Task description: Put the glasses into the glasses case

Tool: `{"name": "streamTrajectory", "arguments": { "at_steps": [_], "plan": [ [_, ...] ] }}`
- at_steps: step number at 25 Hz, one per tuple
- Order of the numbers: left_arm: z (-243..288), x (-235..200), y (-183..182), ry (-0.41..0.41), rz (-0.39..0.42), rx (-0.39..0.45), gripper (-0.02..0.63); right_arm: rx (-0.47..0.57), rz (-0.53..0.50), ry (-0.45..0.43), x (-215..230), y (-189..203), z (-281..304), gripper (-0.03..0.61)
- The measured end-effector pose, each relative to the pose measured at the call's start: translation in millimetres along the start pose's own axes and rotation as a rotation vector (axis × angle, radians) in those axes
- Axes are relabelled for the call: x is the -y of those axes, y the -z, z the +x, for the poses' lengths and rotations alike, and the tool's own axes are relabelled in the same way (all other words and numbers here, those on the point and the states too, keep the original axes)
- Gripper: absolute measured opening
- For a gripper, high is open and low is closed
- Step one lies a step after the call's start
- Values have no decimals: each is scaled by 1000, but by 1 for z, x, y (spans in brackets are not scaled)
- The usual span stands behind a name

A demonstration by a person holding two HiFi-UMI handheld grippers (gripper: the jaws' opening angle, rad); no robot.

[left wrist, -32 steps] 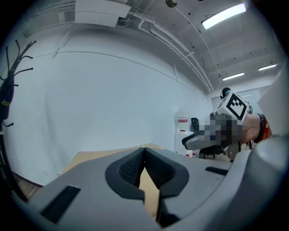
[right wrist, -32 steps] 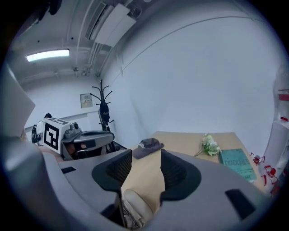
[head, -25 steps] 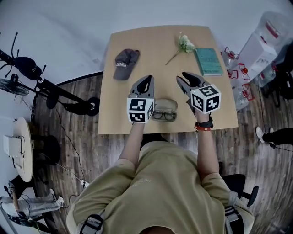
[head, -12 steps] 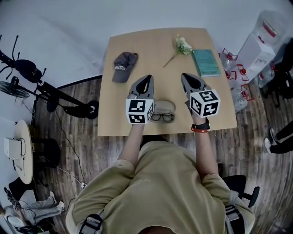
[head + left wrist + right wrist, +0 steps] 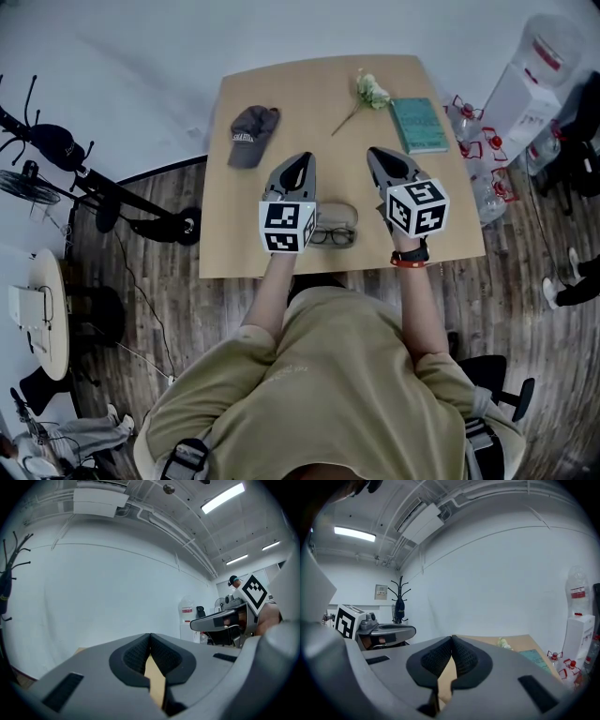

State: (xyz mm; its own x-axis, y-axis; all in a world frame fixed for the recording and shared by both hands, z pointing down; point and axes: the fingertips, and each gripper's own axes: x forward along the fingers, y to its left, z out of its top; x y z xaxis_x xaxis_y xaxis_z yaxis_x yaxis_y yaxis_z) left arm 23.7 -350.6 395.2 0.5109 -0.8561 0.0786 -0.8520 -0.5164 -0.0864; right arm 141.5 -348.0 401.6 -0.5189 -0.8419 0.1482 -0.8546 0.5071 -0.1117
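**A:** Starting on the left, what's out beyond the left gripper (image 5: 303,160)?

**B:** A dark cap (image 5: 253,134) lies on the table (image 5: 309,84), out past that gripper's tip and off to its left, well apart from it. The gripper is held over the table and points away from the person.

**A:** And its jaws?

**B:** They're closed, pads meeting at the tip. There's nothing between them, only bare tabletop showing through the gap lower down.

**A:** Where are the glasses (image 5: 333,236)?

**B:** They're on the table between the two grippers, back by the marker cubes rather than up at the tips, and neither gripper has them. The left cube hides their left edge from above.

**A:** And the glasses case (image 5: 338,215)?

**B:** It's in the same gap, just beyond the glasses on the side towards the jaw tips. The two look to be touching. I can't tell from here whether the glasses sit in the case or only against it.

**A:** On to the right gripper (image 5: 374,154).

**B:** It points much the same way, tip angled slightly towards its partner. The jaws are pressed together and it's empty too.

**A:** Anything ahead of it?

**B:** A flower (image 5: 370,93) lies on the table straight out past its tip. A teal book (image 5: 419,125) lies flat to the right of that tip, clear of it.
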Motion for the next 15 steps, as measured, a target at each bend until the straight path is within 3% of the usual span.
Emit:
{"name": "streamTrajectory", "arguments": {
  "at_steps": [9, 15],
  "plan": [
    [-2, 4, 3, 5, -8, -10, 23, 14, 5, -20, -9, 0, -2, 15],
    [-3, 2, 9, -9, -23, -5, 23, 34, 11, -79, -20, -2, -4, 15]
  ]
}}
